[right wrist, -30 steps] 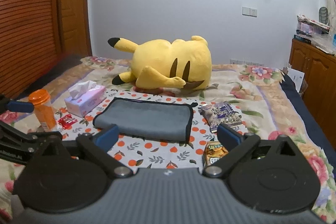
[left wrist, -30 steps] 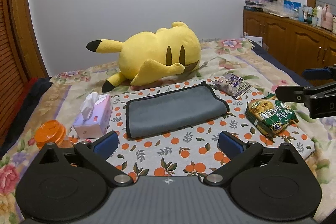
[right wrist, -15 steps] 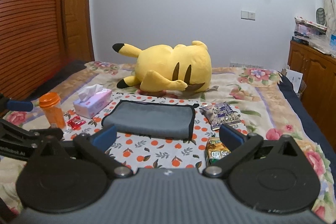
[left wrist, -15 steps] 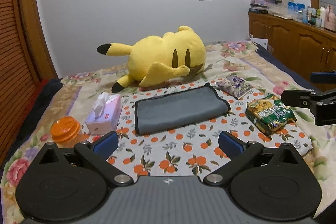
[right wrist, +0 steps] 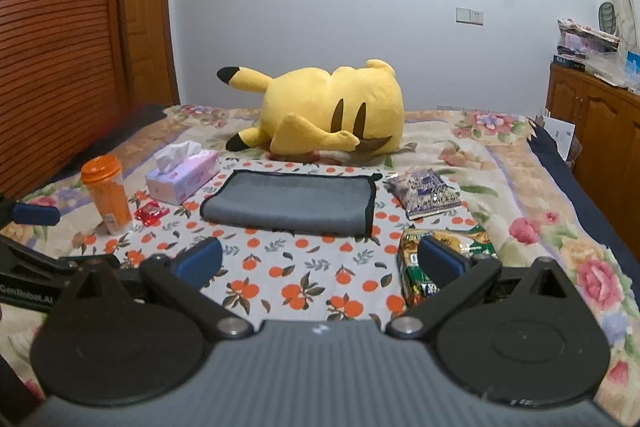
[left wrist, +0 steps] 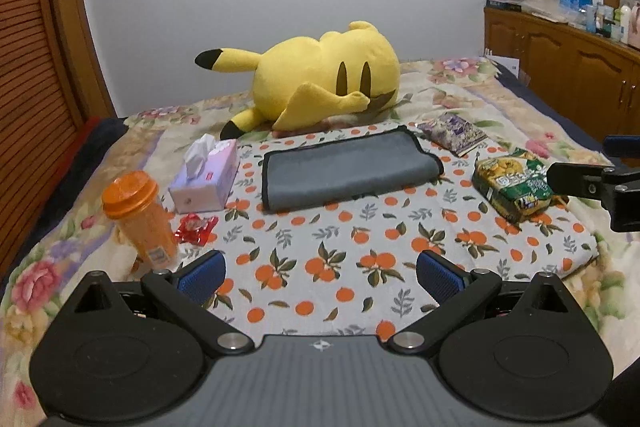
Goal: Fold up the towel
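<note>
Bed (left wrist: 500, 115) with orange-print cloth (left wrist: 320, 247); both units have backed off. Grey towel (left wrist: 344, 169) lies mid-cloth, already doubled, untouched. Left hand-held gripper (left wrist: 320, 273) and right hand-held gripper (right wrist: 320, 259): jaws apart, empty. Fold looks finished.

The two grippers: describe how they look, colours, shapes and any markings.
Both look alike. The left gripper has a ribbed grey body, two round black discs, black angled link arms with silver pivot pins, and blue textured pads on the fingers. The right gripper matches it. Seen from the right wrist view, the left one's side bears white lettering, cut off at the frame edge. No cables or sleeves show.
</note>
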{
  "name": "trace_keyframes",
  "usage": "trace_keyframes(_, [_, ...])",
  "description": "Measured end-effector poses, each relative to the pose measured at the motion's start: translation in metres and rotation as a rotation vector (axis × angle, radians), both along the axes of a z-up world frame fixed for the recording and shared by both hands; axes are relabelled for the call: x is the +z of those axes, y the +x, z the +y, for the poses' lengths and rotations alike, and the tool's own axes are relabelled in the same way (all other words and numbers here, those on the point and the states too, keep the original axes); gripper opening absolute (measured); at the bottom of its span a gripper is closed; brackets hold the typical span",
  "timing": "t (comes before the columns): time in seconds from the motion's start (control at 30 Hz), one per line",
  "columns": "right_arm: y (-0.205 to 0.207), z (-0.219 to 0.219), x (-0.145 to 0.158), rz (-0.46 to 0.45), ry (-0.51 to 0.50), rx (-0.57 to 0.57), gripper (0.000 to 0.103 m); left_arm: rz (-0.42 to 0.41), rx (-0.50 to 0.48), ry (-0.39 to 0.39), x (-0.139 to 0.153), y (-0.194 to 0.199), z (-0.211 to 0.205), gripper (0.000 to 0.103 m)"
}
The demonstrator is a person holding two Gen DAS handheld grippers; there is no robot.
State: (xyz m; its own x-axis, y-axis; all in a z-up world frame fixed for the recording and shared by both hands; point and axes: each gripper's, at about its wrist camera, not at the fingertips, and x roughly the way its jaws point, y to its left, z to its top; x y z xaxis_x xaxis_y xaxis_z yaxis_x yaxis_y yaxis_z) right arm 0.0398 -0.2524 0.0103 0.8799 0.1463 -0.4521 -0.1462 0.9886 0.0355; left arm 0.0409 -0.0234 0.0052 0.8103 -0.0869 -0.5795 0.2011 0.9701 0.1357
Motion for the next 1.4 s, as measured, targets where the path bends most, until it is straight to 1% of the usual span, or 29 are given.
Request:
trace_keyframes(0.5, [-0.008, 0.003, -0.018, 0.022, 0.01, -0.007, 0.103, 0.016, 0.023, -0.04, -0.02, -0.01, 0.005, 0.103])
trace_keyframes(0.73, [-0.009, 0.003, -0.028, 0.038, 0.002, -0.013, 0.103, 0.029, 0.035, -0.03, -0.034, -0.012, 0.005, 0.103])
trace_keyframes(0.87, [-0.01, 0.004, -0.032, 0.036, -0.003, -0.014, 0.103, 0.033, 0.038, -0.041, -0.04, -0.014, 0.006, 0.103])
trace_keyframes(1.1, [-0.01, 0.007, -0.04, 0.04, -0.024, -0.005, 0.103, 0.015, 0.051, -0.055, -0.045, -0.017, 0.01, 0.103])
trace_keyframes(1.4, [-0.012, 0.006, -0.042, 0.035, -0.032, -0.02, 0.103, -0.026, 0.052, -0.058, -0.042, -0.025, 0.012, 0.103])
